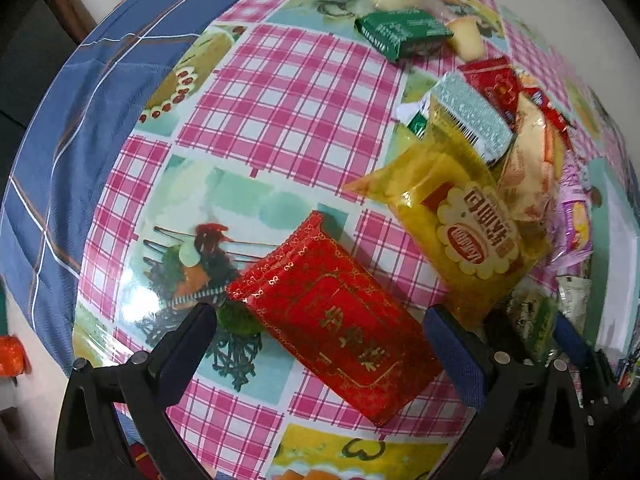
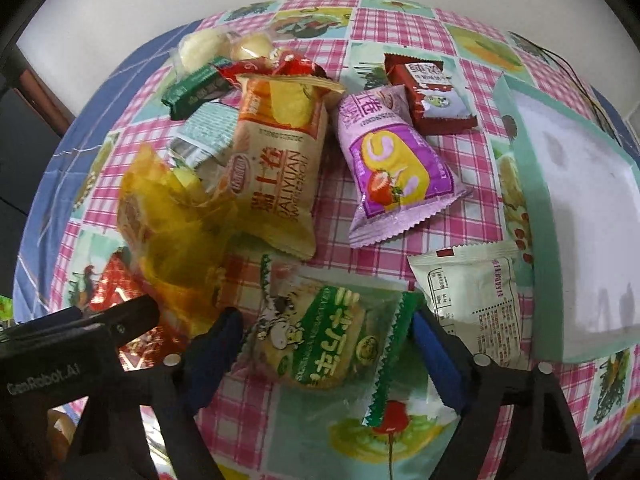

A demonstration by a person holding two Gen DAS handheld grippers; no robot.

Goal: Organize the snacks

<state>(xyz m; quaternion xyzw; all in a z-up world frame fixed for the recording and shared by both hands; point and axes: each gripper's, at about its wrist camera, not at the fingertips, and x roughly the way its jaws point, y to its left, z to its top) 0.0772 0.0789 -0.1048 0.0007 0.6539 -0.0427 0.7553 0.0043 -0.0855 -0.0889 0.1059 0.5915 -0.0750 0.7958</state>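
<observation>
Left wrist view: left claw (image 1: pixel 320 320) points down over the surface (image 1: pixel 288 92), jaws wide apart, straddling the red packet (image 1: pixel 336 316), which lies flat and skewed between the fingers; pads not visibly pressing it. Yellow cracker bag (image 1: pixel 460 216) sits at 2 o'clock from the red packet, its lower end just beside the right-hand finger; the main pile runs on toward 1 o'clock. Right wrist view: right claw (image 2: pixel 328 344) also stands apart, the green-trimmed biscuit packet (image 2: pixel 324 340) lying between its fingers, no squeeze showing. White packet (image 2: pixel 468 300) is at 3 o'clock, just beside the right finger; the mint-rimmed box (image 2: pixel 528 184) farther off at 2 o'clock, seemingly empty. Risks, as judged: the red packet lies diagonal, so closing may catch corners and spin it; the yellow bag's edge could be pinched along with it. The two claws work close together and could knock each other. Glossy film may slip under the pads.
</observation>
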